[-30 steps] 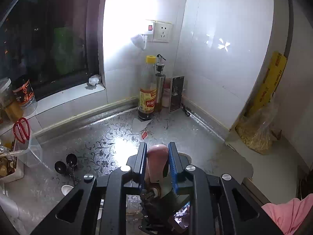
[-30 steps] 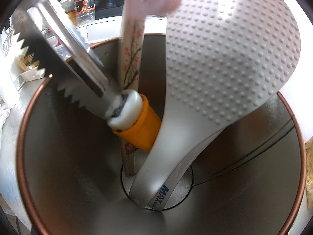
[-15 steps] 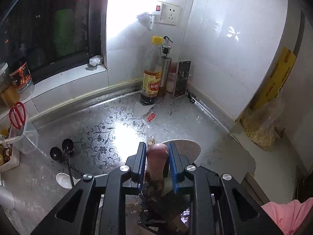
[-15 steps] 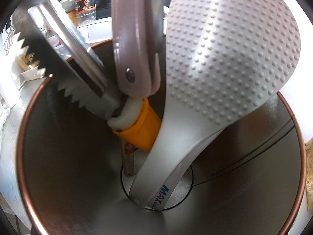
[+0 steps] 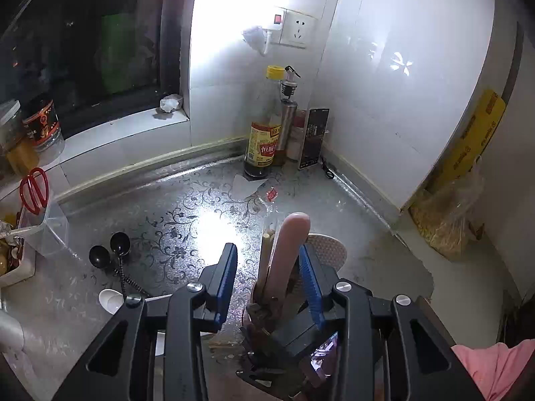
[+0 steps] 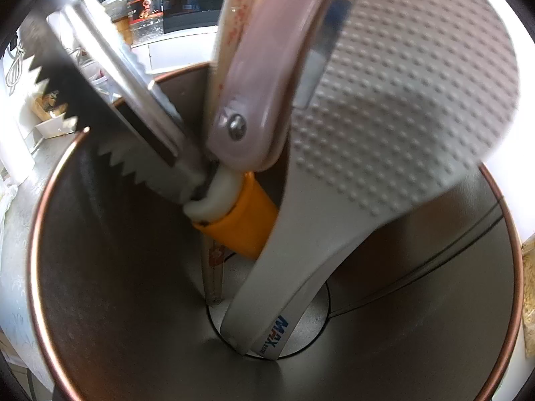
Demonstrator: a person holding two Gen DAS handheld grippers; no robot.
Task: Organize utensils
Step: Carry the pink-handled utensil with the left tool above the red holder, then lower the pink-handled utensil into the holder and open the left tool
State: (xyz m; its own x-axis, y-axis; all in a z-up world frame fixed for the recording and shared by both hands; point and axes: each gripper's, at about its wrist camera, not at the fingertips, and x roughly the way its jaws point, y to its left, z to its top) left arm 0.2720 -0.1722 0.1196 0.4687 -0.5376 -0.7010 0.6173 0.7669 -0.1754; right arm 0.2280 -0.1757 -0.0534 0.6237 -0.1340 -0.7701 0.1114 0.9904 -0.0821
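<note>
Pink-handled tool [image 5: 290, 254]: dropped upright into the steel cup [image 6: 100, 300], beside the rice paddle [image 6: 384, 133].
Left gripper [image 5: 269, 264]: jaws just opening, handle between them, let go.
Right gripper: unseen, state unclear.
Next: lift clear, fetch the black spoons [image 5: 110, 250] off the worktop [image 5: 174, 220].

Black tongs [image 5: 267, 267], blue ribbed pads [image 5: 227, 277], silver screws, pink sleeve [image 5: 495, 364]
</note>
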